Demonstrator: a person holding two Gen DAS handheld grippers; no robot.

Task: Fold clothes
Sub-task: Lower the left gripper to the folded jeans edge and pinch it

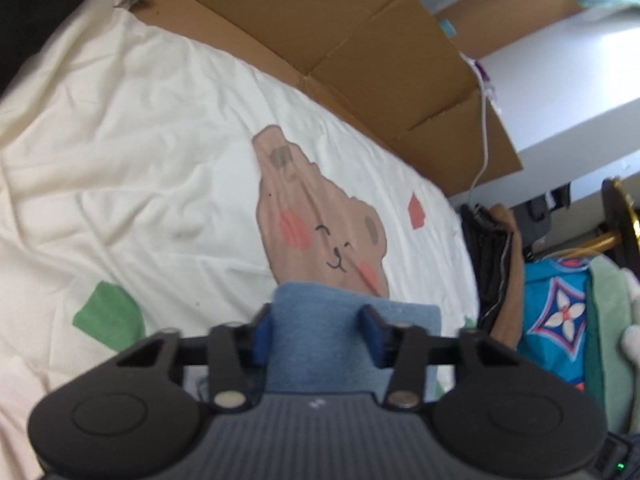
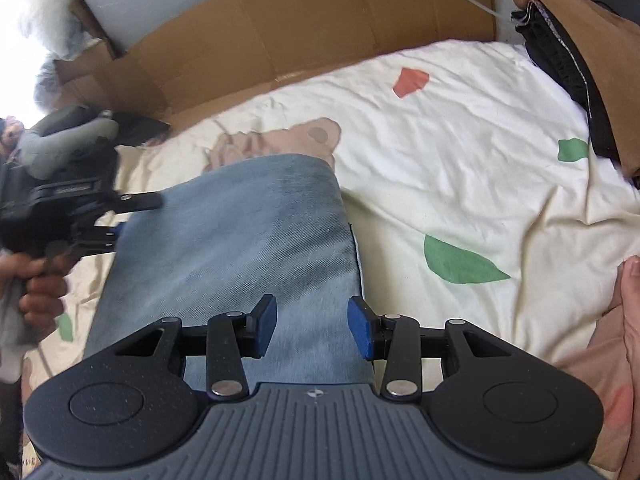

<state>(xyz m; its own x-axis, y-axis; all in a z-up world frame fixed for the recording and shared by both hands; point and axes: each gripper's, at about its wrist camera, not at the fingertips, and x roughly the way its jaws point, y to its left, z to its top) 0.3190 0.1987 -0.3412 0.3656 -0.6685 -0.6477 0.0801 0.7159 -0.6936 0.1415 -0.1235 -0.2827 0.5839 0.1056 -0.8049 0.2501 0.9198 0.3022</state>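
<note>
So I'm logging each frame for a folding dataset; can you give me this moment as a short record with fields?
garment: blue denim piece, folded, lying on the bed
surface: cream bedspread with a bear print and green and red patches
left claw: open, fingers either side of the denim's edge
right claw: open, over the denim's near end
backdrop: flattened cardboard along the far side of the bed
other items: dark and brown clothes pile at the bed's far corner
person: a hand holding the left claw's grip

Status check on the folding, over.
Left hand-held gripper open, astride jeans. Right hand-held gripper open over them. Jeans folded on bedsheet. Nothing blocking.
</note>
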